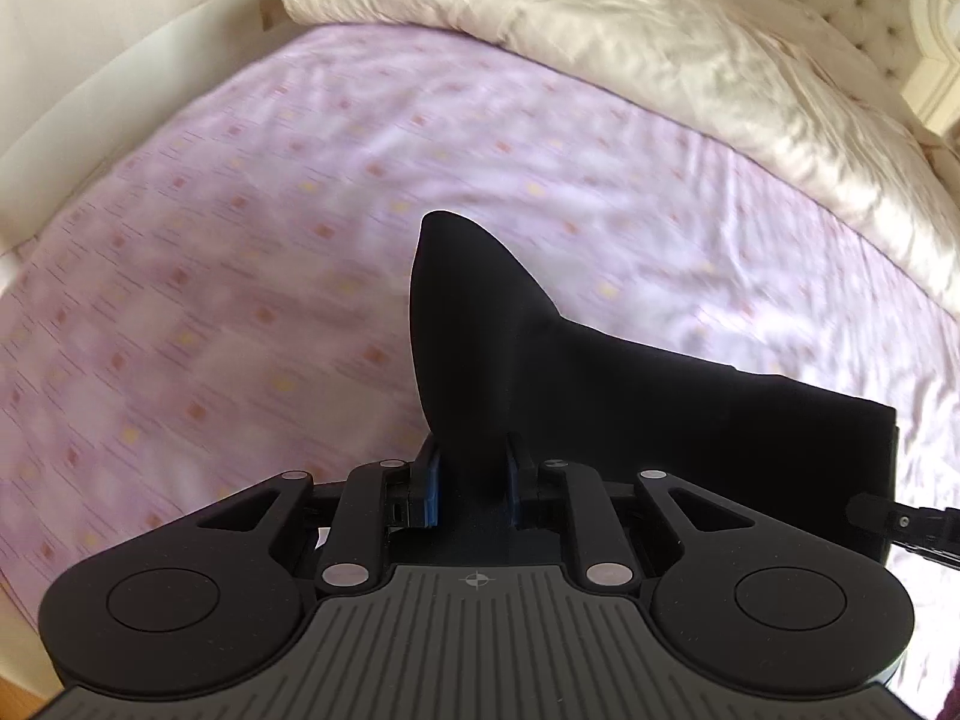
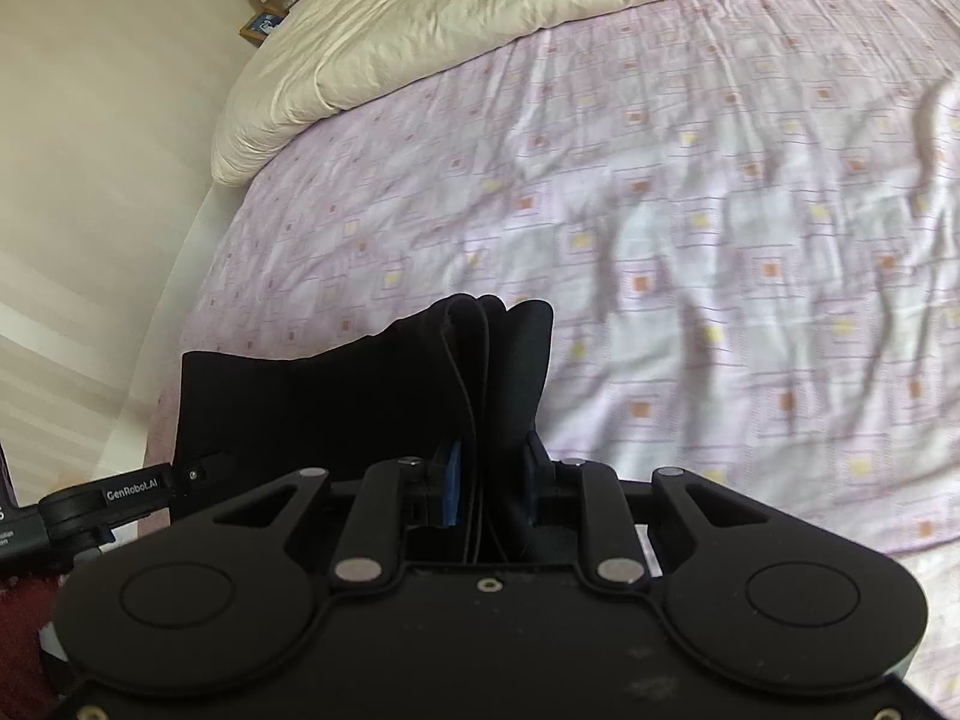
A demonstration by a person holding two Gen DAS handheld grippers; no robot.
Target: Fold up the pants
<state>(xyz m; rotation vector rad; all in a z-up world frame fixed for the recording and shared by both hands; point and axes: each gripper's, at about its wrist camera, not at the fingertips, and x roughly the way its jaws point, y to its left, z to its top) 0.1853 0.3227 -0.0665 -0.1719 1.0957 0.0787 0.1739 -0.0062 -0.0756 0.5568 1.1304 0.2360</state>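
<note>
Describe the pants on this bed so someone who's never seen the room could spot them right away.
Start at the bed's lilac patterned sheet, below the rumpled cream duvet. Held just above it, stretched between the left gripper and right gripper, are the pants. They are plain black cloth in several layers, the only dark item on the pale bedding.

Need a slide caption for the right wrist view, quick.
Right gripper shut on folded black pants, carried above the lilac patterned bedsheet.

Your black pants are folded into a thick layered bundle, hanging stretched between both ends, lifted over the bed, layered edges sticking up.
</note>
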